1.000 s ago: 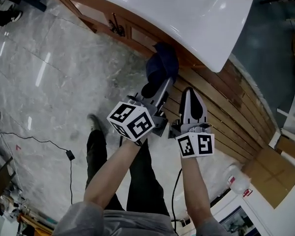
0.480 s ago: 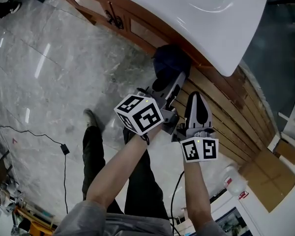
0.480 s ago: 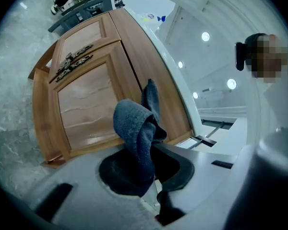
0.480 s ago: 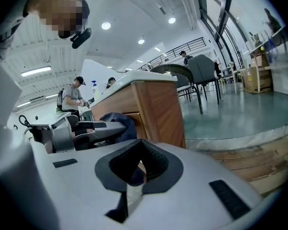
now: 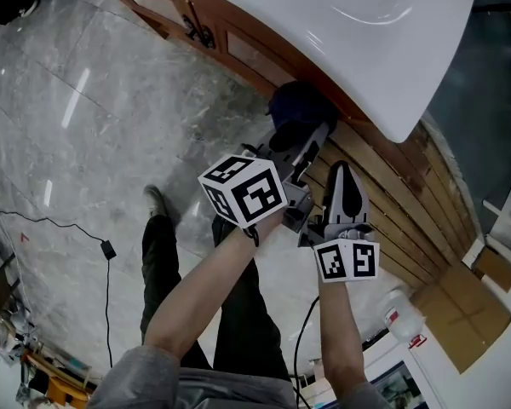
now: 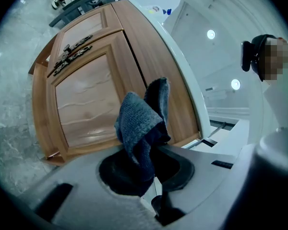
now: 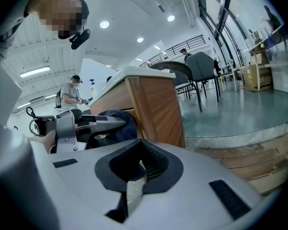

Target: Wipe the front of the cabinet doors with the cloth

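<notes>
A dark blue cloth (image 5: pixel 296 107) is bunched against the wooden cabinet (image 5: pixel 238 56) just under the white countertop (image 5: pixel 349 24). My left gripper (image 5: pixel 305 136) is shut on the cloth (image 6: pixel 140 123), which sticks up from between the jaws in front of a panelled door (image 6: pixel 84 104). The dark metal handles (image 6: pixel 69 56) lie further left. My right gripper (image 5: pixel 343 173) is beside the left one, a little lower right, shut with nothing in it. The right gripper view shows its own pads (image 7: pixel 151 164) together, and the cloth (image 7: pixel 117 121) to its left.
Grey marble floor (image 5: pixel 85 126) with a thin cable (image 5: pixel 68 228) lies left. Slatted wooden boards (image 5: pixel 400 203) run to the right of the cabinet. My legs and a shoe (image 5: pixel 157 203) are below. Cardboard (image 5: pixel 460 305) is at the lower right; chairs (image 7: pixel 197 71) stand far off.
The left gripper has carried the cloth a little to the right along the cabinet, away from the handles. The right gripper has stayed beside it, still shut.
</notes>
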Demonstrator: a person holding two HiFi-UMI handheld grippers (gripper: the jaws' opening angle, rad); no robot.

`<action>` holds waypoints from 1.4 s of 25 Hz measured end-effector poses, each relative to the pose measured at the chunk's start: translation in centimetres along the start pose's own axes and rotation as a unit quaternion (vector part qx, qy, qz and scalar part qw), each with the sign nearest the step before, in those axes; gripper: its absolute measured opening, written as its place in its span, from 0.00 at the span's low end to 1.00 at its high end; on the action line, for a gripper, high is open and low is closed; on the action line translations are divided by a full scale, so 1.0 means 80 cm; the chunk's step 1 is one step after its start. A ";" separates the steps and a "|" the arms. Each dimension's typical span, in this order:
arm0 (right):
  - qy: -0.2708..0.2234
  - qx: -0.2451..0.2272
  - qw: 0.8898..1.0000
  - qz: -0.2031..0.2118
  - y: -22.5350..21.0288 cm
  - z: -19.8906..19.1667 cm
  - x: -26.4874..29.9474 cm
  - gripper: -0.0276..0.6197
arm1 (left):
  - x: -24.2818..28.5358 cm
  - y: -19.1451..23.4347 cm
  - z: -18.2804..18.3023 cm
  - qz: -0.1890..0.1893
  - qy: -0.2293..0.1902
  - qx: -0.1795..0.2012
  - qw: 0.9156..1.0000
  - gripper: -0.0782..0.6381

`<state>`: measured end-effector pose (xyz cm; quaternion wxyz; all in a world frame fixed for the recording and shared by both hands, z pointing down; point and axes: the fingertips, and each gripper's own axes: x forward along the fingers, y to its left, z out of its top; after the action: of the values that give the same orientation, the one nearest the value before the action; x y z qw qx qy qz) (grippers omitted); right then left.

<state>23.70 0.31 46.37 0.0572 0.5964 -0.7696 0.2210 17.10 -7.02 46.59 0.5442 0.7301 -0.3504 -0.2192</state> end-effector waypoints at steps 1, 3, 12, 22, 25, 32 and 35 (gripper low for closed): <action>0.000 0.000 1.000 0.001 0.000 0.000 0.001 0.06 | 0.000 0.005 -0.001 0.004 0.000 -0.003 1.000 0.19; 0.001 0.001 1.000 0.002 0.000 -0.002 0.005 0.06 | 0.001 0.018 -0.001 0.017 -0.001 -0.011 1.000 0.18; 0.019 0.006 1.000 0.011 0.006 -0.024 0.019 0.06 | 0.008 0.072 0.002 0.047 -0.001 -0.035 0.998 0.18; 0.027 0.009 0.999 0.019 0.011 -0.028 0.039 0.06 | 0.011 0.149 -0.028 0.110 0.008 -0.067 0.992 0.18; 0.028 0.010 0.999 0.022 0.012 -0.027 0.046 0.06 | 0.013 0.169 -0.036 0.125 0.011 -0.071 0.990 0.18; 0.026 0.008 0.999 0.033 0.024 -0.021 0.055 0.06 | 0.014 0.204 -0.054 0.148 0.029 -0.068 0.986 0.18; 0.027 0.003 0.999 0.040 0.028 -0.020 0.059 0.06 | 0.015 0.213 -0.057 0.154 0.033 -0.070 0.985 0.18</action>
<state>19.94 -2.81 48.84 0.0674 0.5592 -0.7903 0.2410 16.44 -7.76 64.24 0.6323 0.6341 -0.4248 -0.1325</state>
